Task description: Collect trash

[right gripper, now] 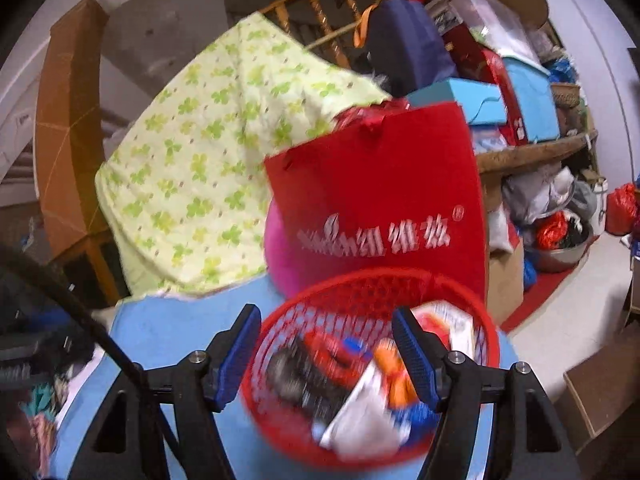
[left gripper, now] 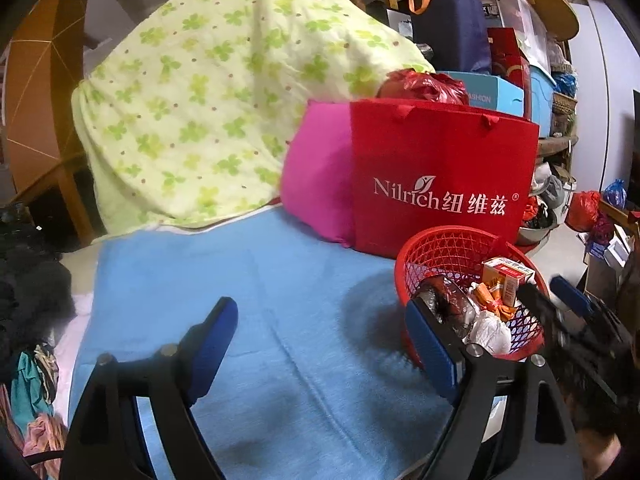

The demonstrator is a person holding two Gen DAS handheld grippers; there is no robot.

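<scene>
1. Left wrist view: the left gripper (left gripper: 324,344) is open and empty over the blue blanket (left gripper: 224,280); the red basket (left gripper: 444,240) of trash lies to its right, the right gripper (left gripper: 560,292) at the basket's far rim
2. Right wrist view: the right gripper (right gripper: 322,350) is open, holding nothing, directly over the red basket (right gripper: 360,284), so the nearer one

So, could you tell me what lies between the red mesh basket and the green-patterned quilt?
Only bare blue blanket separates the red mesh basket from the quilt, clearest in the left wrist view.
</scene>
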